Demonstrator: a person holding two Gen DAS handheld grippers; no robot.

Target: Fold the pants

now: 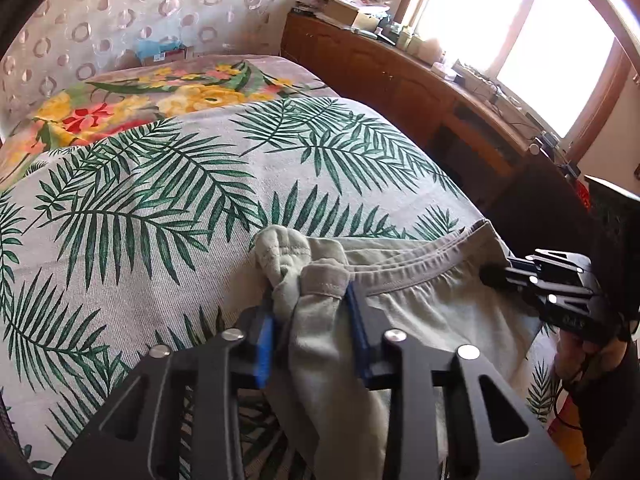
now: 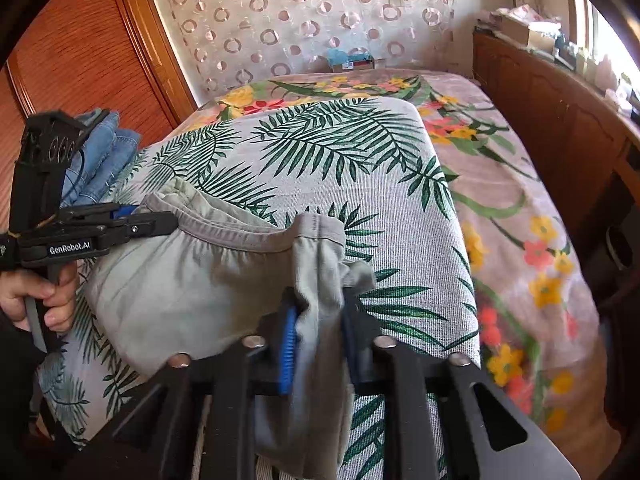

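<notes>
Pale grey-green pants (image 1: pixel 420 304) hang over the near edge of the bed, with the elastic waistband stretched between my two grippers. My left gripper (image 1: pixel 310 300) is shut on one bunched end of the waistband. It also shows in the right wrist view (image 2: pixel 160 220) at the left. My right gripper (image 2: pixel 318 312) is shut on the other end of the waistband of the pants (image 2: pixel 172 280). It shows in the left wrist view (image 1: pixel 496 274) at the right. The legs drop below the frames and are hidden.
The bed carries a palm-leaf cloth (image 1: pixel 180 184) over a floral blanket (image 2: pixel 520 208). Folded blue jeans (image 2: pixel 100 148) lie at the bed's left side. A wooden cabinet (image 1: pixel 380 76) with clutter runs along the right, under a bright window. A small box (image 2: pixel 352 62) sits at the head.
</notes>
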